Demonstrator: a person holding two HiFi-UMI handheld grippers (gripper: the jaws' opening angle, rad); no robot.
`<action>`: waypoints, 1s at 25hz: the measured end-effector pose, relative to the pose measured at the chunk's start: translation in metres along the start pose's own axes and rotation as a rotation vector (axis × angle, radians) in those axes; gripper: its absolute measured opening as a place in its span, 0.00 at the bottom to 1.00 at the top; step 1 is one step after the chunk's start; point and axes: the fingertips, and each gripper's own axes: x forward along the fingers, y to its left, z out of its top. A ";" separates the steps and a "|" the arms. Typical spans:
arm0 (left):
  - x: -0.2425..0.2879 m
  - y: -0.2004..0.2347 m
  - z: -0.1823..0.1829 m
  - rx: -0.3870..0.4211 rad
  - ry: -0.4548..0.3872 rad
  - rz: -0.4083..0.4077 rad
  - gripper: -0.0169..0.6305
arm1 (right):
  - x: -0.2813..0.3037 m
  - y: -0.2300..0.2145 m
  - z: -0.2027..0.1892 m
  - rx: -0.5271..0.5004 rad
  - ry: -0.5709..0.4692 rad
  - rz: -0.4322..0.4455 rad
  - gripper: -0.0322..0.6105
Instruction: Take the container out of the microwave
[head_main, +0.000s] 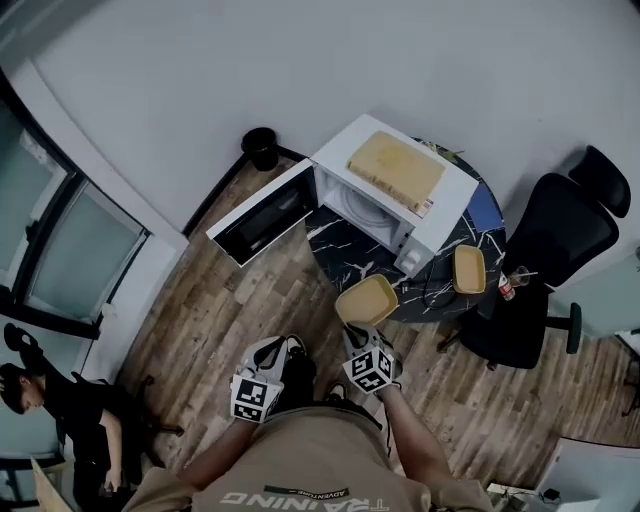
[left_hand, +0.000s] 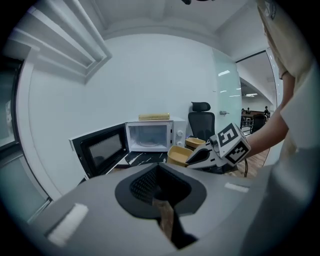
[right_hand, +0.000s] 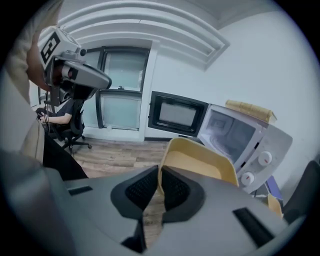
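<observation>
The white microwave stands on a round dark table with its door swung open and its chamber bare. A yellow container hangs in the air in front of the table, level with the table's near edge. My right gripper is shut on its near rim. In the right gripper view that rim sits between the pads of the right gripper. My left gripper is shut on nothing, off to the left over the floor, and its jaws meet in the left gripper view.
A second yellow container and a small bottle sit on the table's right side. A flat tan board lies on the microwave. A black office chair stands right, a black bin behind, a seated person far left.
</observation>
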 end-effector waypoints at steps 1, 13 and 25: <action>-0.005 -0.006 -0.004 0.000 0.012 -0.002 0.04 | -0.004 0.004 -0.006 0.010 0.000 0.002 0.07; -0.051 -0.036 -0.002 -0.016 -0.058 -0.052 0.04 | -0.041 0.072 -0.032 0.070 0.048 -0.003 0.07; -0.165 -0.013 -0.094 -0.108 -0.075 -0.073 0.04 | -0.076 0.191 -0.007 0.044 0.135 -0.063 0.07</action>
